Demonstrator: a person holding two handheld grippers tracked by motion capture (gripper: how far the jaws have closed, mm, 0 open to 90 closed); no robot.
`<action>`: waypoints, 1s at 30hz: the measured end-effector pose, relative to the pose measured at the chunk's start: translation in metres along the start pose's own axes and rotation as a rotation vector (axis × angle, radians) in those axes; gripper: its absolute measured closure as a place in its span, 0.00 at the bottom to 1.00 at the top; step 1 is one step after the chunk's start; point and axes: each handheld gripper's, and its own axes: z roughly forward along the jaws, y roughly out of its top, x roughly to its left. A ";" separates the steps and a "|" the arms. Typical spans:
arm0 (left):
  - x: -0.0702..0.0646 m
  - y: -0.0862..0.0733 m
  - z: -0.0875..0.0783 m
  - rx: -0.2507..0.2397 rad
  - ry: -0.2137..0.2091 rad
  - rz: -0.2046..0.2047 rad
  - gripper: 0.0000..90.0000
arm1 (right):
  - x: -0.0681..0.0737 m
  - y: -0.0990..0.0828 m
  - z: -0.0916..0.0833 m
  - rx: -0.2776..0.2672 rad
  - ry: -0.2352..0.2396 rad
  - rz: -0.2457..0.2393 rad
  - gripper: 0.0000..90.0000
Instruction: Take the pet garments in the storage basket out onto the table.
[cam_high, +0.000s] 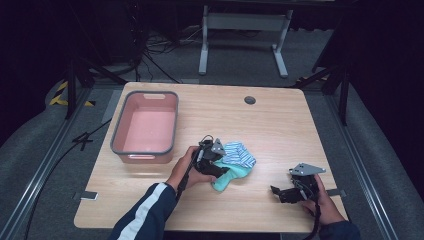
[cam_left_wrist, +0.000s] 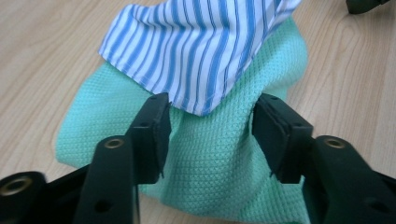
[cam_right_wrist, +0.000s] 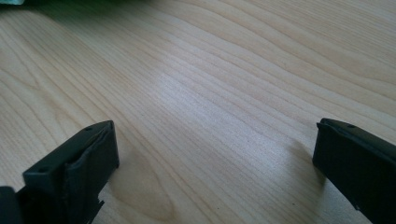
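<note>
left gripper sits low over the mint green cloth, jaws part spread on either side of a raised fold without pinching it, and the cloth runs straight ahead under the blue striped cloth. right gripper rests well apart on the bare surface, jaws wide and empty. pink bin stands near the left hand, nothing between them.

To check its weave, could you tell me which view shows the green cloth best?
The left gripper view: the green cloth lies close up, its weave clear. The high view shows it small; the right gripper view catches a corner sliver.
</note>
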 end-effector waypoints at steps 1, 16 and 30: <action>0.000 0.000 -0.001 0.004 0.006 0.003 0.45 | 0.000 0.000 0.000 0.000 0.000 -0.001 0.01; -0.004 0.002 -0.021 0.009 0.044 0.021 0.27 | 0.000 0.000 0.000 0.000 0.000 -0.001 0.01; -0.008 -0.006 -0.039 0.051 0.078 0.086 0.24 | 0.000 0.000 0.000 -0.001 0.000 0.004 0.01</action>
